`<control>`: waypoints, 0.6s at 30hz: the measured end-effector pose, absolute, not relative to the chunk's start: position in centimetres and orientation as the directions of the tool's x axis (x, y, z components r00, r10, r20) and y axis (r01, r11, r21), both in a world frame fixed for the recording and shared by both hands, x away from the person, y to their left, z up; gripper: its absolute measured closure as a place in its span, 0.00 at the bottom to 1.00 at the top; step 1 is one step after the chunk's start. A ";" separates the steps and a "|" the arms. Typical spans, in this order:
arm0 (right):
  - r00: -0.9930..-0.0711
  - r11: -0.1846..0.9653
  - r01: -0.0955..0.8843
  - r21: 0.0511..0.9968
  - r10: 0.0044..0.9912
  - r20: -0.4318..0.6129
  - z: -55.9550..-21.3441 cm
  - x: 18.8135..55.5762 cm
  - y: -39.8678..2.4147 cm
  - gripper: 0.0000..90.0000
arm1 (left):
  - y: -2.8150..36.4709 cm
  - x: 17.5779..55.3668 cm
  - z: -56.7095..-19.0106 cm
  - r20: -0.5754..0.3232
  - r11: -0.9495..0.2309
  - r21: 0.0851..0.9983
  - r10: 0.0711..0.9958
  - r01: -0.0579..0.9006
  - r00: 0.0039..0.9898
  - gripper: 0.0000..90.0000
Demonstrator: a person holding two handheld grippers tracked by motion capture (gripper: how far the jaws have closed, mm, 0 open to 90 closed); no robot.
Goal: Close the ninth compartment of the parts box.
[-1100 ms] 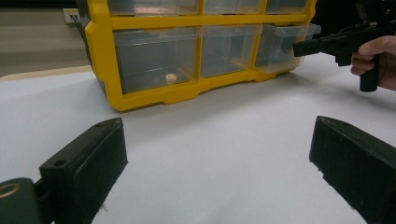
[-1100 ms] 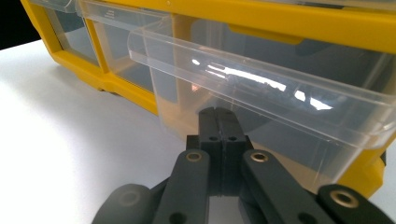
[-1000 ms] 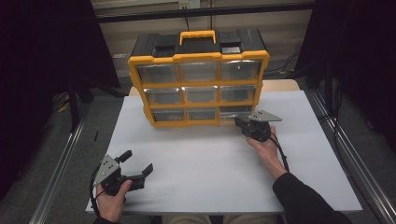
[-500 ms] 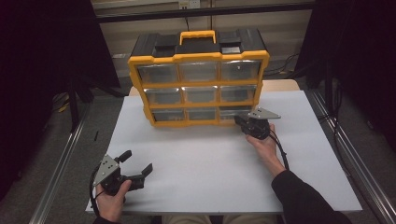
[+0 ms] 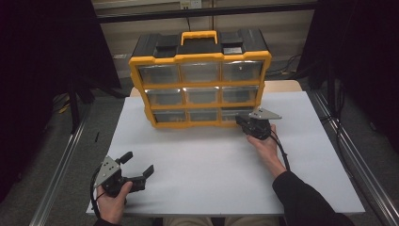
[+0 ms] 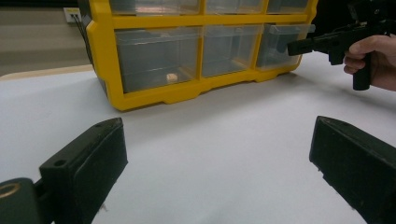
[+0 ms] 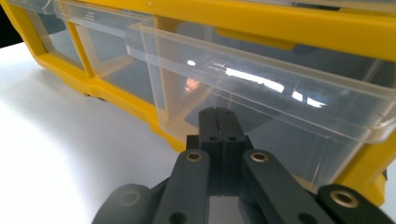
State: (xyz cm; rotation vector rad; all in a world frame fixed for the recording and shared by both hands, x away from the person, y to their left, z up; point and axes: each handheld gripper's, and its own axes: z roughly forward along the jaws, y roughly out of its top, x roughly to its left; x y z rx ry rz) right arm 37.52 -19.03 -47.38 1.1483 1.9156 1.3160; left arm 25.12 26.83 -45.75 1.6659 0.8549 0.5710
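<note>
A yellow organiser with a black top and nine clear drawers stands at the back of the white table. My right gripper is shut, with nothing between its jaws. Its tips rest at the front of the bottom right drawer, just under the drawer's clear lip. That drawer stands slightly out from the frame, and the right gripper points at it. My left gripper lies low at the table's near left, open and empty, facing the organiser.
A small tan piece lies inside the bottom left drawer. The white table top spreads wide between the two hands. Metal rails run along both table sides, and the surroundings are dark.
</note>
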 end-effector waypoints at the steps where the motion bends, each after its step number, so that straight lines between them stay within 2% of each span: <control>1: -0.488 0.155 0.340 0.928 0.872 0.033 -47.4 37.6 -19.0 1.00 | 26.8 25.1 -45.7 -0.062 -0.115 0.964 0.782 0.241 0.620 0.04; 18: -0.474 0.155 0.346 0.925 0.880 0.031 -47.8 37.9 -19.2 1.00 | 26.8 25.1 -45.8 -0.070 -0.109 0.963 0.781 0.245 0.620 0.04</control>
